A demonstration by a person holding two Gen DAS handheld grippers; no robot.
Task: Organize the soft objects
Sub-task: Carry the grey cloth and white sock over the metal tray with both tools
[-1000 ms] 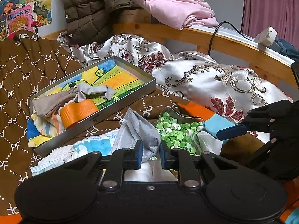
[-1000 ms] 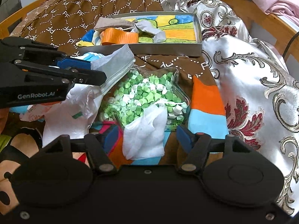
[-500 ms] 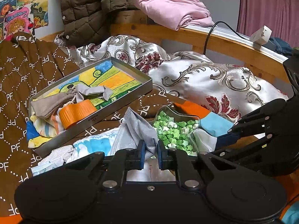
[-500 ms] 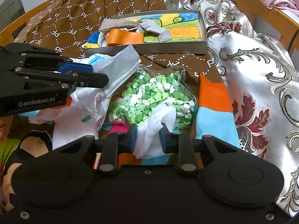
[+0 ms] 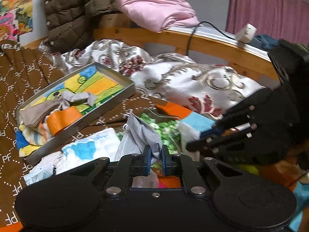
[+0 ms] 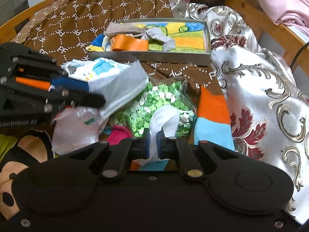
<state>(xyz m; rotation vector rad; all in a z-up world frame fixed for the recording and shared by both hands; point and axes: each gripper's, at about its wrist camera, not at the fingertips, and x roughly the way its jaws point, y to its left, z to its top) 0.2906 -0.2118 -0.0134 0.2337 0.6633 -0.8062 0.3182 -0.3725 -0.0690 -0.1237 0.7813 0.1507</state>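
Gripping a grey face mask [image 5: 142,135], the left tool [image 5: 155,159] shows its blue pads pressed on the mask's lower fold in the left wrist view. The mask stands above a white and blue cloth [image 5: 90,147] on the bed. A metal tray [image 5: 115,77] lies beyond on the brown PF blanket [image 5: 17,77], holding an orange roll [image 5: 63,118], a beige pouch [image 5: 34,112] and a grey rag [image 5: 77,97]. The right tool [image 5: 202,135] enters from the right, touching a white cloth [image 5: 188,132].

Right wrist view: the right tool [image 6: 153,145] is nearly closed, pinching the white cloth [image 6: 164,118], which drapes over a clear container of green paper stars [image 6: 160,98]. The left tool [image 6: 77,90] holds the mask [image 6: 123,86] just left of the container. The tray [image 6: 173,56] sits behind.
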